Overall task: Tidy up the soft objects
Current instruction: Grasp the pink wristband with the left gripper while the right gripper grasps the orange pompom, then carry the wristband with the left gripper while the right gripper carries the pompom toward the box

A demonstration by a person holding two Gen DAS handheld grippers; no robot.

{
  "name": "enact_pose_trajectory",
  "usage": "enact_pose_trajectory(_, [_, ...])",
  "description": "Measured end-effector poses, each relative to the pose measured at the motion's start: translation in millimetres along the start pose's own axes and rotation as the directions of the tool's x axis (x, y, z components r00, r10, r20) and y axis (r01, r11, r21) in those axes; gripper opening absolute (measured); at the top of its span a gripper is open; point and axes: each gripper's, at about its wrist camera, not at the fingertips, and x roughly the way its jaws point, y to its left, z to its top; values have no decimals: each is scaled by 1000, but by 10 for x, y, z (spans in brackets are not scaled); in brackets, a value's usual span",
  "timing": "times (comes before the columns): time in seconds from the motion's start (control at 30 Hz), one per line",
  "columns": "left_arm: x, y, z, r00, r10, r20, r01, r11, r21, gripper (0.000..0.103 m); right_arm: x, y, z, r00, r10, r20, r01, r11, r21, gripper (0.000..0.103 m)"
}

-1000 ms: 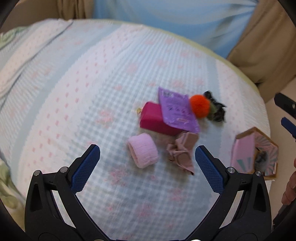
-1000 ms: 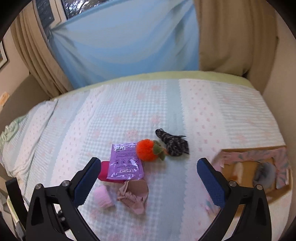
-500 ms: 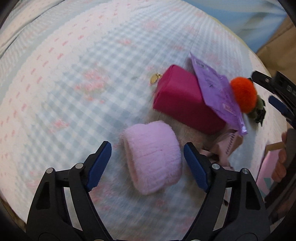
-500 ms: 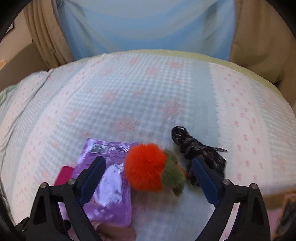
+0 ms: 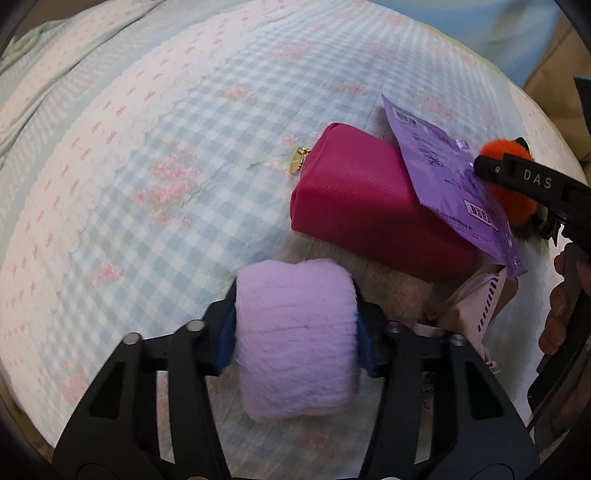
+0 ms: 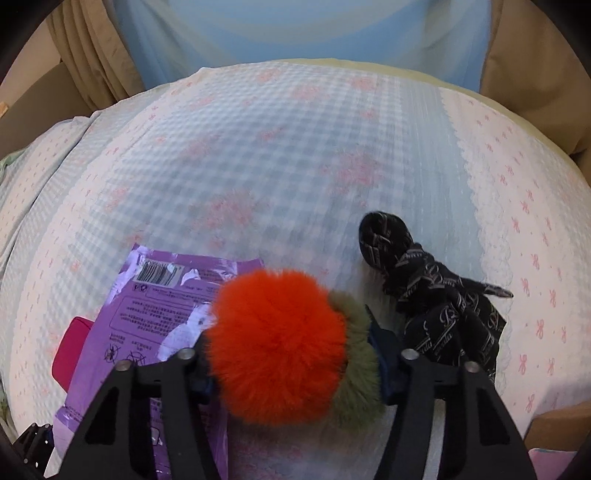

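My left gripper (image 5: 293, 339) is shut on a fluffy pale pink wristband (image 5: 295, 339) resting on the checked bedspread (image 5: 147, 147). My right gripper (image 6: 291, 354) is shut on an orange pompom with an olive-green tuft (image 6: 277, 343); the pompom also shows in the left wrist view (image 5: 513, 184), partly behind the right gripper's black finger. A magenta pouch (image 5: 369, 203) with a gold zip pull lies just beyond the wristband. A purple foil packet (image 5: 454, 177) leans on the pouch and lies left of the pompom (image 6: 147, 325). A beige fabric piece (image 5: 476, 310) lies right of the wristband.
A black patterned fabric piece (image 6: 436, 291) lies just right of the pompom. Blue and tan curtains (image 6: 295, 29) hang behind the bed. A corner of a cardboard box (image 6: 557, 428) shows at the lower right.
Both grippers moved down and forward and closed: the left onto the pink wristband, the right onto the orange pompom. Both were open earlier.
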Motion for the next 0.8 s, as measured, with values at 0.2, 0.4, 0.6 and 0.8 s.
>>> enact_pose_trajectory(0.2, [-46, 15, -36, 1000, -3, 17, 2, 1000, 12, 42, -6, 2, -3, 1000, 3, 18, -2, 1000, -3, 43])
enact_pose_trajectory(0.4, [-84, 41, -9, 1000, -15, 22, 15, 1000, 0, 41, -64, 1, 18, 999, 8, 33, -9, 1000, 4, 40])
enact_pose_trajectory(0.6, [-204, 24, 56, 998, -33, 53, 33, 999, 4, 41, -221, -2, 41, 998, 11, 56, -12, 1000, 11, 39])
enact_pose_trajectory(0.8, [-463, 0, 100, 995, -52, 89, 50, 998, 25, 41, -539, -12, 81, 996, 3, 94, -5, 1000, 19, 38])
